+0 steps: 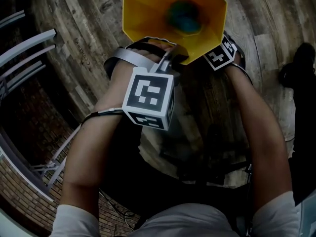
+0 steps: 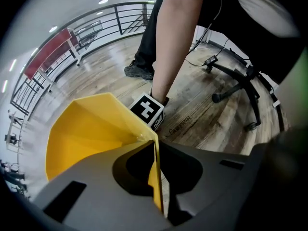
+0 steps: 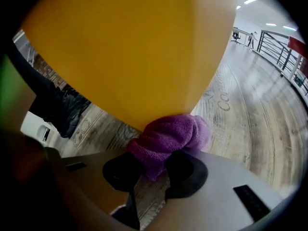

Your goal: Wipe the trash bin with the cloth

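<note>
The yellow trash bin is sitting at the upper centre of the head view. The left gripper is pinching its rim, fingers pressed onto the thin wall. The right gripper is pinching the purple cloth and holding it against the bin's outer wall. A hard wipe is probably risking twisting the rim free or dragging the bunched cloth out. Counting: one bin, one cloth, two grippers

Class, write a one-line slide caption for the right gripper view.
Right gripper presses a purple cloth against the outer wall of the yellow trash bin, above a wooden floor.
</note>
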`<state>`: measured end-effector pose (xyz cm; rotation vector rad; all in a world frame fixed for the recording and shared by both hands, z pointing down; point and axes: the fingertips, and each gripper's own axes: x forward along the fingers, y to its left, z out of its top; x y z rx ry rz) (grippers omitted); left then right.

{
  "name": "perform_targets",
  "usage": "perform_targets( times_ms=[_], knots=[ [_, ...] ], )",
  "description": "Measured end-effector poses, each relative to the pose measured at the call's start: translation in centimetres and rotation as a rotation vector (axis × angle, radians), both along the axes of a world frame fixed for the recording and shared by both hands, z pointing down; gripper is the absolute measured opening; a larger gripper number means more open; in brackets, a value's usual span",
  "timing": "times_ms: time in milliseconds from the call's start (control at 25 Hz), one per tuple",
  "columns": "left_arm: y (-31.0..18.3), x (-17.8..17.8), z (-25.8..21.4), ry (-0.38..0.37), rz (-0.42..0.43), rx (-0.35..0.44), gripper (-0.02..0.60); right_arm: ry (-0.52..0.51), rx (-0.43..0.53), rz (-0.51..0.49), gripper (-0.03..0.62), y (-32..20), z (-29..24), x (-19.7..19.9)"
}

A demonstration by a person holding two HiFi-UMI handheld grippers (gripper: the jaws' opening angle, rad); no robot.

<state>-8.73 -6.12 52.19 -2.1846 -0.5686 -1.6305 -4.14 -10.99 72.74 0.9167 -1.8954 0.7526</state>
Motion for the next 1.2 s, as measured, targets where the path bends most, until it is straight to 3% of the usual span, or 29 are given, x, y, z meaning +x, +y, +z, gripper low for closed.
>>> perform_targets(
  times_ms=[200,680,800,880,1200],
  knots=[
    [-0.1,0.0,0.0,0.008,-0.034,-0.015,0.012,0.013,-0.059,0.027,0.117,0.4,1.0,0.5],
    [-0.3,4.6,0.2,0.038,-0.204,-0.042,0.014,-0.017,-0.011,0.139,0.117,4.1,-6.6,5.2],
    [-0.5,5.1,0.0,0.036,-0.194,-0.021,0.026,-0.016,0.012,0.132,0.117,4.8,-8.8,5.8],
    [-0.8,4.6,-0.4,0.030,-0.169,0.010,0.073,-0.014,0.021,0.126,0.117,5.6,-10.3,6.1],
    [-2.2,0.5,-1.0,-0.034,-0.125,0.098,0.158,-0.022,0.086,0.091,0.117,7.1,-15.7,6.6]
  ],
)
